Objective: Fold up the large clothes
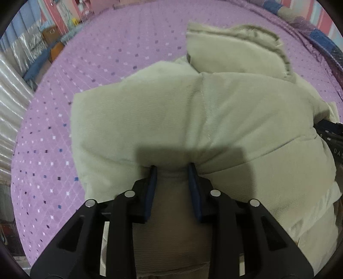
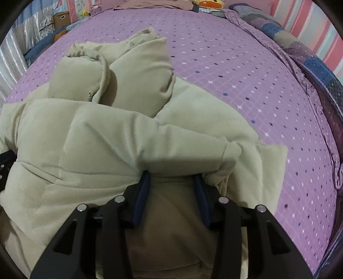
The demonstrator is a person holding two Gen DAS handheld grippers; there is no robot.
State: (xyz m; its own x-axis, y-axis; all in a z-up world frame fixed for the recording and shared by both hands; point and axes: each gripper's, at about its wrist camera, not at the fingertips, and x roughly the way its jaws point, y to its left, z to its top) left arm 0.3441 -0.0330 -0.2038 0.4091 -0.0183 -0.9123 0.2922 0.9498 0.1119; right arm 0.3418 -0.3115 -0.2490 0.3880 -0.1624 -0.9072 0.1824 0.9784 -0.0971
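Note:
A puffy beige jacket (image 1: 193, 111) lies bunched on the purple bed, its hood (image 1: 233, 49) at the far end. In the left wrist view my left gripper (image 1: 172, 169) is shut on a thick fold of the jacket's near edge, with cloth filling the gap between the blue pads (image 1: 151, 188). In the right wrist view the jacket (image 2: 107, 137) has a sleeve (image 2: 171, 141) laid across it. My right gripper (image 2: 171, 178) is shut on the near fold just below that sleeve. The fingertips of both grippers are buried under the cloth.
The purple dotted bedspread (image 2: 235, 75) stretches beyond and to the right of the jacket. A patchwork quilt (image 2: 300, 53) runs along the bed's right side. A cardboard box (image 2: 61, 18) and a curtain (image 1: 12, 85) stand off the left side. A yellow plush toy (image 2: 211, 3) sits at the head.

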